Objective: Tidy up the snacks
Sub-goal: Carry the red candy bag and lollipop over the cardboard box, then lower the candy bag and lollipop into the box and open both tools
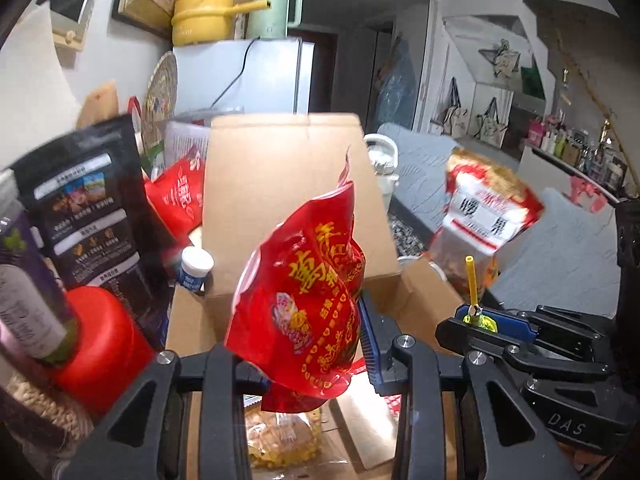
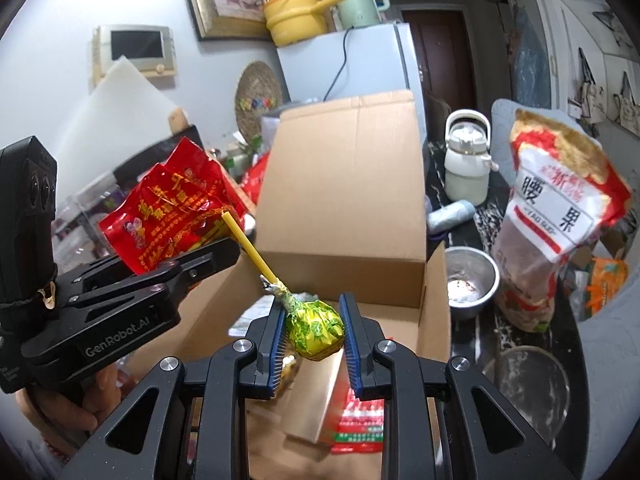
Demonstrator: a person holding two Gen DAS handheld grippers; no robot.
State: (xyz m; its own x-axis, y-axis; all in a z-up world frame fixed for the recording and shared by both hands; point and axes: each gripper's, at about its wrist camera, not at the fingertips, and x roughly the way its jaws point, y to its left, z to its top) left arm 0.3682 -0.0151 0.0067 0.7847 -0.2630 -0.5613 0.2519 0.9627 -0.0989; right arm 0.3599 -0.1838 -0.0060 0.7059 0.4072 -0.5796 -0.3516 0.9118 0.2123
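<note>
Right wrist view: your right claw (image 2: 314,334) is clamped on a yellow lollipop (image 2: 316,330) over the cardboard box (image 2: 340,200). At nine o'clock, your left claw (image 2: 208,258) pinches a red snack bag (image 2: 168,208).

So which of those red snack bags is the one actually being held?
The crinkled red bag with gold writing, pinched in the left gripper above the cardboard box. The red-and-white bag stands free on the counter.

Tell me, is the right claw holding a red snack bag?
No, the right claw is shut on a lollipop in yellow-green wrapping with a yellow stick; the red snack bag is in the left claw.
</note>
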